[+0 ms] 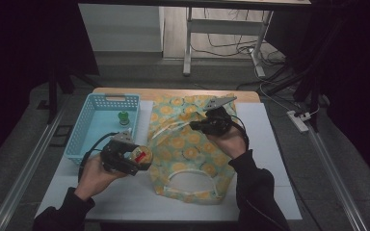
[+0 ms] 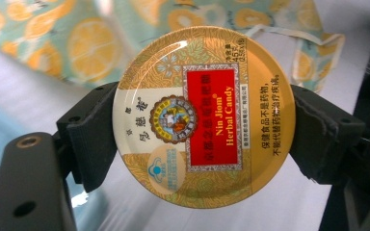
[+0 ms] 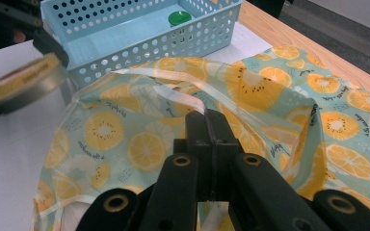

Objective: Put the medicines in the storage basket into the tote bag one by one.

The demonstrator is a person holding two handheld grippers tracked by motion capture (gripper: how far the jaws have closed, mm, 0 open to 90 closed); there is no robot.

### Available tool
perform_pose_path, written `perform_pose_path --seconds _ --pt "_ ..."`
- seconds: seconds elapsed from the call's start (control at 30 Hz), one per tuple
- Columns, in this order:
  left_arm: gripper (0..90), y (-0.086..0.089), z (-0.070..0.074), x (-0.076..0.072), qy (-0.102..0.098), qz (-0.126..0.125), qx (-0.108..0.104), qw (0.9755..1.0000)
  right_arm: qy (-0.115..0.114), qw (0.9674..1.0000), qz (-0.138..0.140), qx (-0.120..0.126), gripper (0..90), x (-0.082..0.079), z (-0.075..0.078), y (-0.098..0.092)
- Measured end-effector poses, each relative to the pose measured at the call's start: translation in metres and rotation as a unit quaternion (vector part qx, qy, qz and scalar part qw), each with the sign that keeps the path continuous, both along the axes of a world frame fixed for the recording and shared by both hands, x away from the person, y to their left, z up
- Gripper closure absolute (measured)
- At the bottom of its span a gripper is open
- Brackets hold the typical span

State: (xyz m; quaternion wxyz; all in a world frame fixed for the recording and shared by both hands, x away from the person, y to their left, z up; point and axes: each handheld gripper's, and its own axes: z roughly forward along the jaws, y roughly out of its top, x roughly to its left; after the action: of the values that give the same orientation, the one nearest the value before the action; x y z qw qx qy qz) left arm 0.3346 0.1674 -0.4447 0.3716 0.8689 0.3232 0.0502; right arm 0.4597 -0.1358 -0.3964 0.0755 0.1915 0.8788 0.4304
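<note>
Left claw [image 1: 136, 159] is clamping the candy tin [image 2: 204, 117] by its rim near the table's front left edge, beside the basket [image 1: 89, 126]. My right claw [image 3: 207, 126], jaws pinched together on the bag's [image 1: 188, 144] strap, is lifting its mouth open, I judge so the tin, just beside that opening, can go in.

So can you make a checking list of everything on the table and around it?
Surface: white table top, wooden far edge.
Job's things: round candy tin; fruit-print cloth bag; blue basket with a small green-topped thing inside.
Clutter: nothing seen.
Grippers: left gripper shut on the candy tin's rim; right gripper shut on the bag's handle, lifting it.
Cables: black cable from each gripper; loose cables on the floor behind.
Surroundings: power strip, white desk legs, dark room.
</note>
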Motion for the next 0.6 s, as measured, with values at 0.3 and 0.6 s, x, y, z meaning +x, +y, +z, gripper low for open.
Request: perform_pose_path --seconds 0.3,0.6 --pt "20.3 -0.025 -0.004 0.008 0.001 -0.022 0.002 0.9997 0.000 1.0000 -0.002 0.001 90.0 0.001 -0.001 -0.001" --pt "20.3 -0.044 -0.009 0.016 0.001 -0.034 0.004 0.9994 0.000 1.0000 -0.001 0.002 90.0 0.001 -0.001 -0.001"
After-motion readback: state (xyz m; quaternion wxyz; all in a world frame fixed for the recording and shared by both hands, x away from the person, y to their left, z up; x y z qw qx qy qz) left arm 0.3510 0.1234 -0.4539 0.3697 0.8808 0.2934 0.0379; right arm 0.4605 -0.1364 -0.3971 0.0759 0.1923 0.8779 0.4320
